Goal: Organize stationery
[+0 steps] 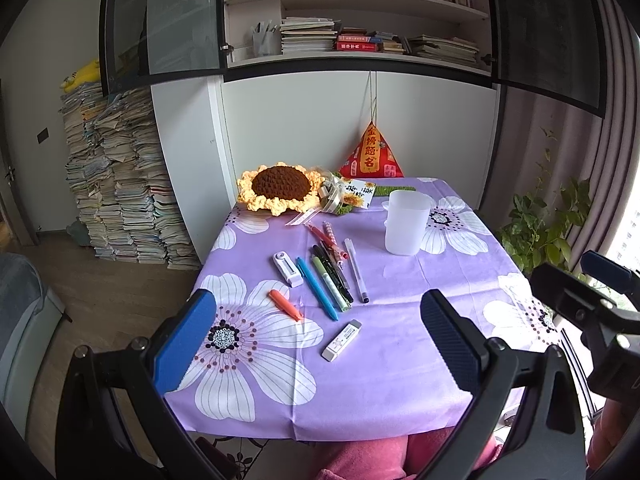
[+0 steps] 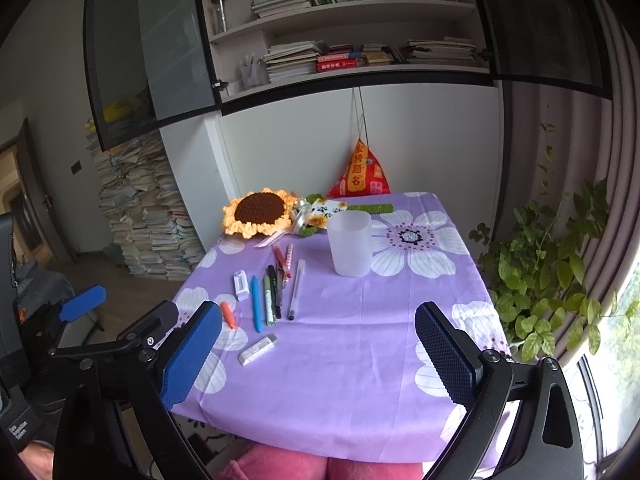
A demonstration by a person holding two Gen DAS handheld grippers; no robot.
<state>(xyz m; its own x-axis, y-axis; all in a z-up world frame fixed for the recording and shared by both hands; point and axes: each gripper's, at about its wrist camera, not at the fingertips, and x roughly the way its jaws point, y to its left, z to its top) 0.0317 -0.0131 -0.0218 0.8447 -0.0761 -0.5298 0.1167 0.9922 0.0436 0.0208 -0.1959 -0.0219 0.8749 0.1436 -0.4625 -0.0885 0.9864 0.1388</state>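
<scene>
1. Left gripper [image 1: 316, 344]: jaws spread wide, nothing between them, held above the near edge of the table [image 1: 400, 392].
2. Right gripper [image 2: 320, 348]: likewise wide open and empty, above the same near edge, to the right of the left one.
3. White eraser [image 1: 342, 340]: flat on the purple flowered cloth, closest to the left gripper, roughly at 12 o'clock from it.
4. Orange marker [image 1: 285, 305]: at 10 o'clock from the eraser, apart from it.
5. Row of pens [image 1: 332, 272]: beyond the eraser at 12 o'clock, lying side by side, some touching; blue pen [image 1: 316, 288] at the left end, clear-barrelled pen [image 1: 356, 270] at the right.
6. White correction tape [image 1: 288, 269]: just left of the blue pen.
7. Translucent cup [image 1: 406, 222]: upright, at 1 o'clock from the pens, apart from them.
8. Crocheted sunflower [image 1: 280, 192]: at the far edge, 11 o'clock from the pens.
</scene>
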